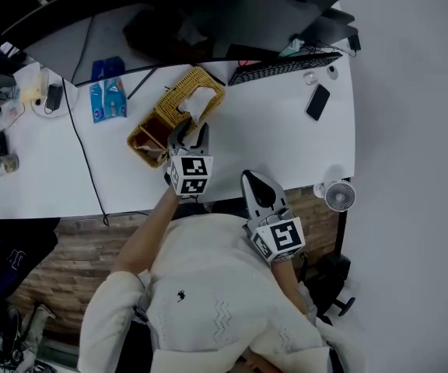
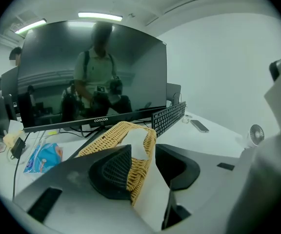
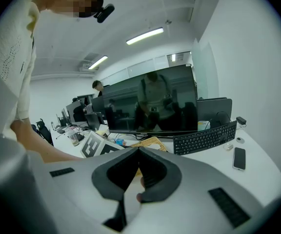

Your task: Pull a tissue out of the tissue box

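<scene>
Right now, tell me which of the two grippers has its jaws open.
The left gripper: its jaws stand apart, framing the wicker tissue box. The right gripper has its tips together.

Tan woven wicker tissue box [image 1: 176,90] with a white tissue [image 1: 198,102] showing, white worktop [image 1: 271,138], blue packet [image 1: 107,98], black keyboard [image 1: 282,67].

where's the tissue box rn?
Head view, mid-desk: the wicker tissue box sits just beyond the open left gripper, left of the keyboard.
</scene>
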